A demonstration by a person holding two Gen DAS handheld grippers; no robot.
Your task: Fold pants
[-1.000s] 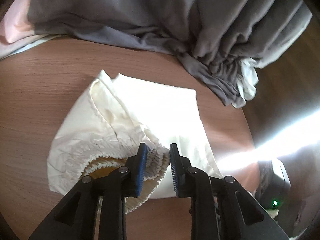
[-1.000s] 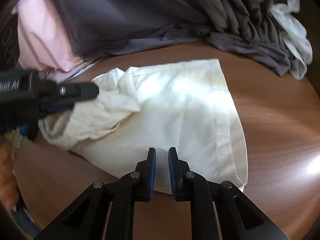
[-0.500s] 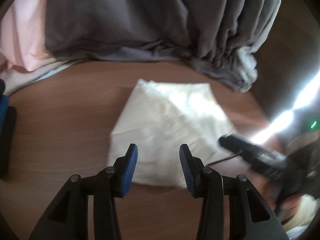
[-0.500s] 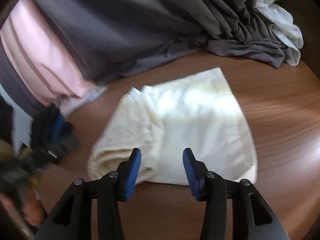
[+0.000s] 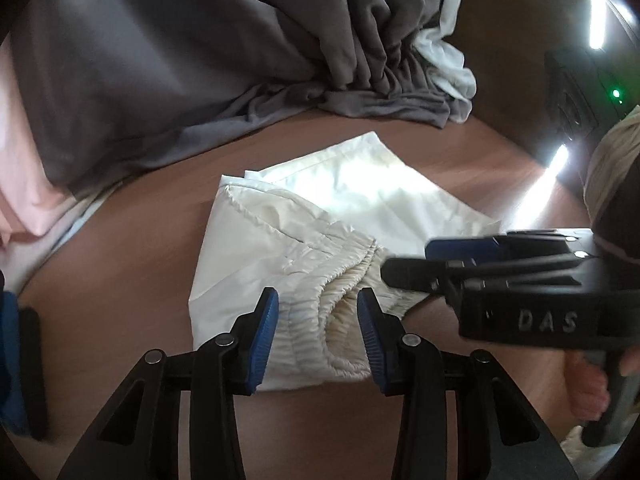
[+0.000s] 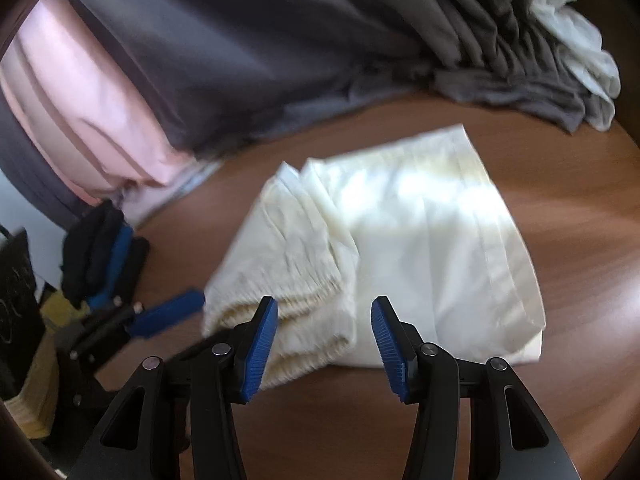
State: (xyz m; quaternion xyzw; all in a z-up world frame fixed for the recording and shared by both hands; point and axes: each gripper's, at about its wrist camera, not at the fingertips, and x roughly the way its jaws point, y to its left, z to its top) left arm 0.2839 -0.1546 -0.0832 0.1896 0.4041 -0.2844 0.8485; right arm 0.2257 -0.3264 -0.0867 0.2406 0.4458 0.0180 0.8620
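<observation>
Work surface: round wooden table (image 5: 120, 280), brown grain, with a bright sunlit patch at its right edge.
Task item: cream-white pants (image 5: 320, 240), folded into a compact bundle and lying flat at the centre of the table. The gathered elastic waistband (image 5: 344, 292) faces the near edge.
Task item, right wrist view: the same pants (image 6: 400, 248) show a smooth folded panel on the right and the bunched waistband layers on the left.
Left gripper (image 5: 318, 336): the blue-padded fingers stand apart, one on each side of the waistband. The pads do not press the fabric; nothing is clamped.
Right gripper (image 6: 324, 344): the fingers stand wide apart above the near edge of the bundle. No cloth is pinched between the pads.
Right gripper, left wrist view: its black body crosses in from the right, with the fingertips just beside the waistband. Contact cannot be confirmed.
Person: a hand (image 5: 592, 384) holds the right gripper's handle at the lower right.
Background: grey garment pile (image 5: 200, 60) along the far edge, well apart from the pants.
Background, left: pink fabric (image 6: 80, 100) beside the grey pile.
Background, right: white cloth (image 5: 448, 60) at the far end of the pile.
</observation>
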